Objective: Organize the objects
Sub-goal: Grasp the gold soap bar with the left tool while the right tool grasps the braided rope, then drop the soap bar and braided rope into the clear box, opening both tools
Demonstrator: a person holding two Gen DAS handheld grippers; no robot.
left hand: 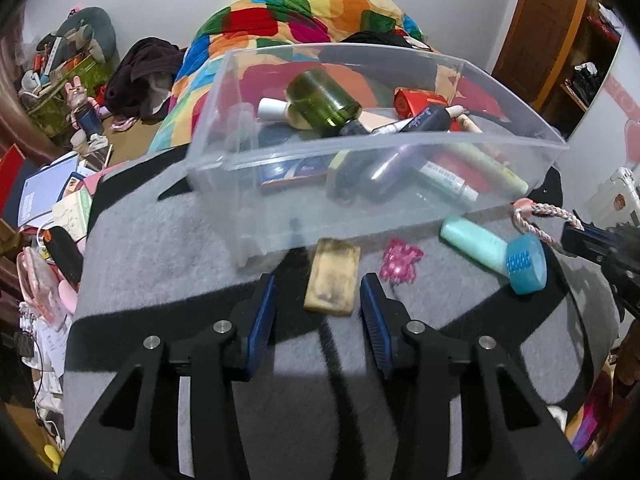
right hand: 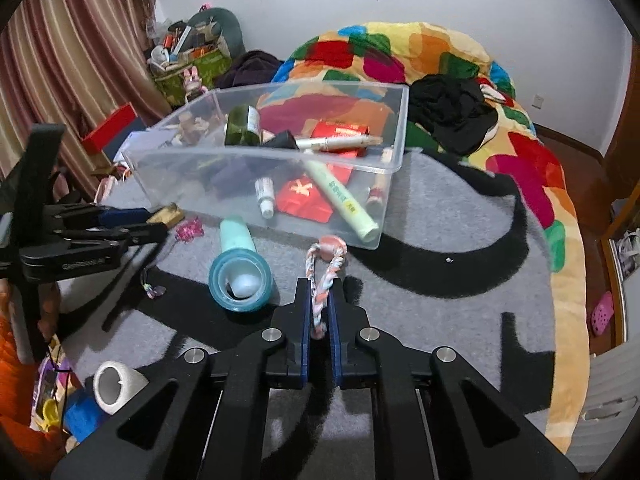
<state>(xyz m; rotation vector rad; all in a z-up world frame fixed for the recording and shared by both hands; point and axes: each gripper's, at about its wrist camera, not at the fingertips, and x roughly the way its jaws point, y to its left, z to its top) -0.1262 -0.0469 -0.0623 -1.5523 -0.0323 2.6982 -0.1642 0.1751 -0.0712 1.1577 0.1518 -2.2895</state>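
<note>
Two grippers work over a grey-and-black rug (left hand: 168,240) beside a clear plastic bin (left hand: 280,168) that holds a green bottle (left hand: 324,104), tubes and red packets. Only the right wrist view shows the right gripper (right hand: 319,300) clenched on a pink-and-white braided cord loop (right hand: 326,268), the strand pinched between its blue pads while the loop's pink end lies near the bin's front wall. From the left wrist view that same gripper appears merely as a dark shape at the right edge. Here the left gripper (left hand: 318,300) tilts steeply down toward the rug, its jaws parted around a tan, smudged block (left hand: 332,280) without pressing it; the block lies just in front of the bin. Beside it sit a pink sparkly clip (left hand: 400,264) and a mint tube with a blue cap (left hand: 496,256), both loose on the rug. Behind, a multicoloured quilt (right hand: 440,56) is heaped on the bed.
</note>
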